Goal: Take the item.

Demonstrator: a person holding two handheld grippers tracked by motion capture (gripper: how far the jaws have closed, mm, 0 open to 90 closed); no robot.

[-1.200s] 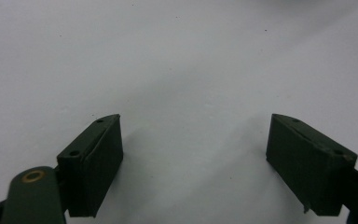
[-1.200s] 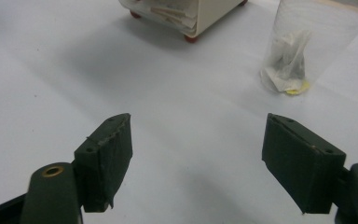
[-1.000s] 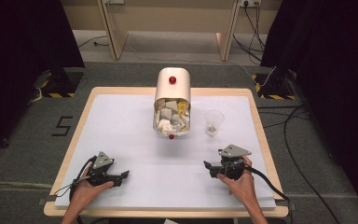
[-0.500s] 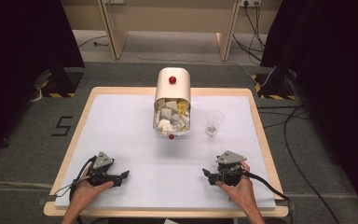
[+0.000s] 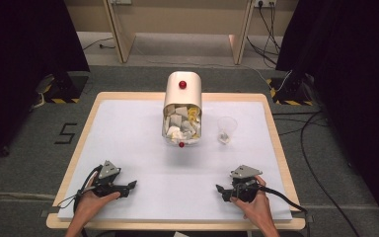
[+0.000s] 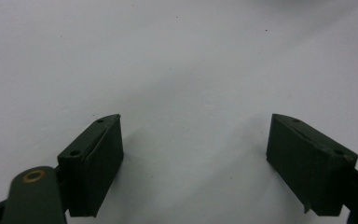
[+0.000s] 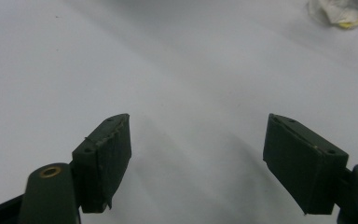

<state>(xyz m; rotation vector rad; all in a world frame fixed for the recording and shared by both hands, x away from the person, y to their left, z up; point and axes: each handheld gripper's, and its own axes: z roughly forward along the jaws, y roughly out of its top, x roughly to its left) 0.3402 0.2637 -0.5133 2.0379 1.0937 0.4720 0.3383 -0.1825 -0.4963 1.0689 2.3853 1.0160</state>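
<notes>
A cream container [image 5: 182,109] with red knobs lies on its side mid-table, its open mouth facing me and packed with crumpled white and yellow scraps. To its right stands a clear plastic cup [image 5: 226,130] with a small piece inside. My left gripper [image 5: 132,185] rests near the front left of the table, held in a hand. In the left gripper view it [image 6: 196,140] is open over bare white surface. My right gripper [image 5: 219,190] sits near the front right, also open [image 7: 198,140] with nothing between its jaws. A white and yellow scrap [image 7: 338,11] shows far ahead of it.
The white table top [image 5: 128,138] has a wooden rim. Cables trail from both grippers off the front edge. Dark curtains flank the table, and floor cables lie at the right.
My right gripper has drawn back toward the front edge of the table. The left gripper has barely moved.
</notes>
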